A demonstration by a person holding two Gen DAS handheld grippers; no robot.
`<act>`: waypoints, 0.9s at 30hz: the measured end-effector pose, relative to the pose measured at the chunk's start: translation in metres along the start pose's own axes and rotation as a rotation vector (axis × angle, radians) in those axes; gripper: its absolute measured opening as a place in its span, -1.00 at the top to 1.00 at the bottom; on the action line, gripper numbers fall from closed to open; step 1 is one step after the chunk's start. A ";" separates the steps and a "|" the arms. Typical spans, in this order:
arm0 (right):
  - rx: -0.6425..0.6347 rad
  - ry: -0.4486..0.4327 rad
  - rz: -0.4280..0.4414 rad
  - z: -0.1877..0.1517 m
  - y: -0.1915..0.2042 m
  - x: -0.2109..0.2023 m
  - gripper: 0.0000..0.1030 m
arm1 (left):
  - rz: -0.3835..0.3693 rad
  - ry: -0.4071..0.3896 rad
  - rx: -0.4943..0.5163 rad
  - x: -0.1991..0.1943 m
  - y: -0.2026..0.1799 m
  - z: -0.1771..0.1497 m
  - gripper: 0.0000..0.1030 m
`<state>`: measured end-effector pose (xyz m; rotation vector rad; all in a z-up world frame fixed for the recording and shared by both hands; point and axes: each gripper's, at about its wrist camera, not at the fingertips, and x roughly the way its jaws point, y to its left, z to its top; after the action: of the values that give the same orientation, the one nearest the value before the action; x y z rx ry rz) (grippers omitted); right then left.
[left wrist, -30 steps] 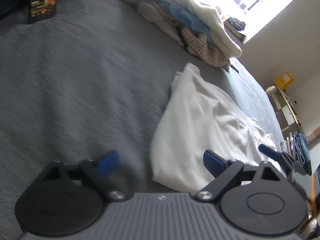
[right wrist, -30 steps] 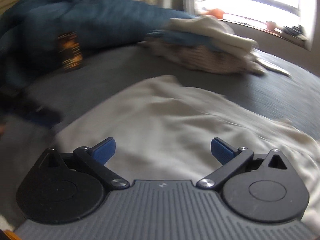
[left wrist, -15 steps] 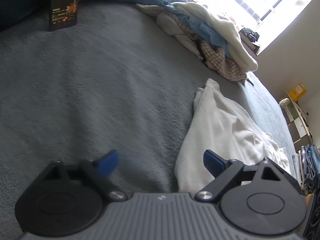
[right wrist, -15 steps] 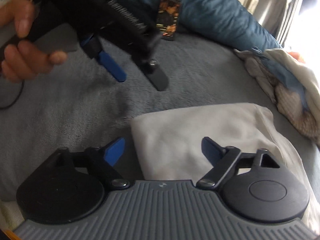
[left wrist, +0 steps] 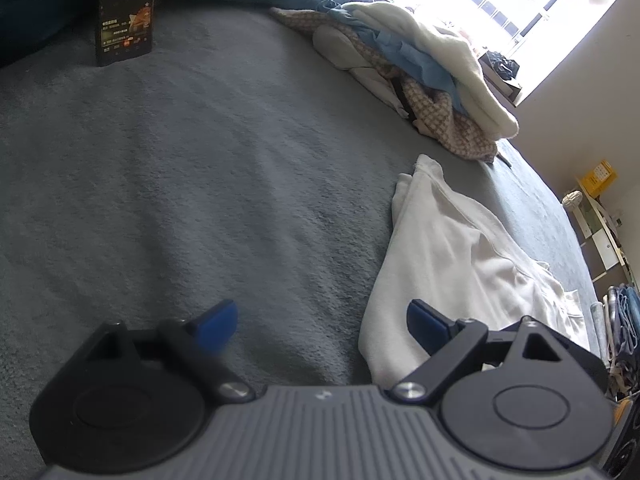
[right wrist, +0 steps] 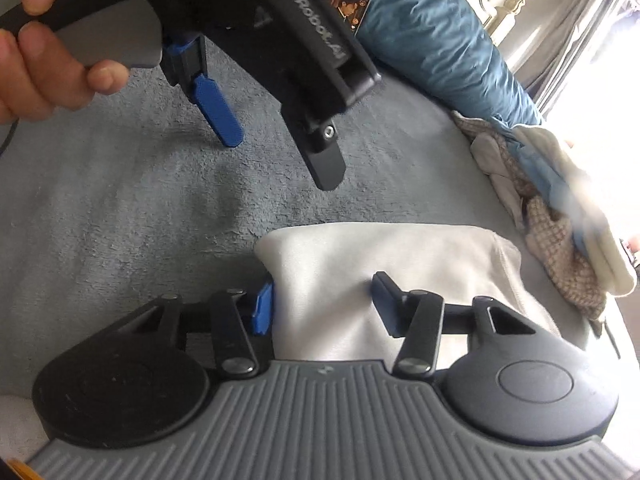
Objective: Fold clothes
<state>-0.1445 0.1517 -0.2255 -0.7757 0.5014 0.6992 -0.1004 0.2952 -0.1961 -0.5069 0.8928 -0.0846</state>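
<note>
Left wrist camera: sits low behind own left gripper (left wrist: 322, 318), looks down and forward over grey bed cover (left wrist: 180, 200), close up. Right wrist camera: low behind right gripper (right wrist: 324, 304), looks down, very near white cloth (right wrist: 400, 260). Both views share white cloth (left wrist: 448, 260), clothes pile (left wrist: 420, 76), blue pillow (right wrist: 432, 36).

At lower centre, the right gripper (right wrist: 322, 306) has just been closing its jaws around a fold of the white garment (right wrist: 400, 256) on the grey blanket (right wrist: 100, 220). Upper left, a hand (right wrist: 44, 40) holds the left gripper (right wrist: 280, 156), jaws apart.
</note>
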 end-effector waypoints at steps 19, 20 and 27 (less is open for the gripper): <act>0.319 -0.019 -0.013 -0.010 -0.036 -0.011 0.66 | -0.068 0.010 -0.082 0.001 0.012 0.012 -0.79; 0.353 -0.027 -0.013 -0.011 -0.039 -0.014 0.67 | -0.078 0.009 -0.093 0.001 0.013 0.014 -0.79; 0.520 -0.056 -0.004 -0.021 -0.067 -0.020 0.70 | -0.243 0.066 -0.212 0.020 0.018 0.031 -0.81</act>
<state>-0.1124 0.0934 -0.1950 -0.2686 0.5982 0.5498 -0.0669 0.3177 -0.2025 -0.8131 0.9064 -0.2305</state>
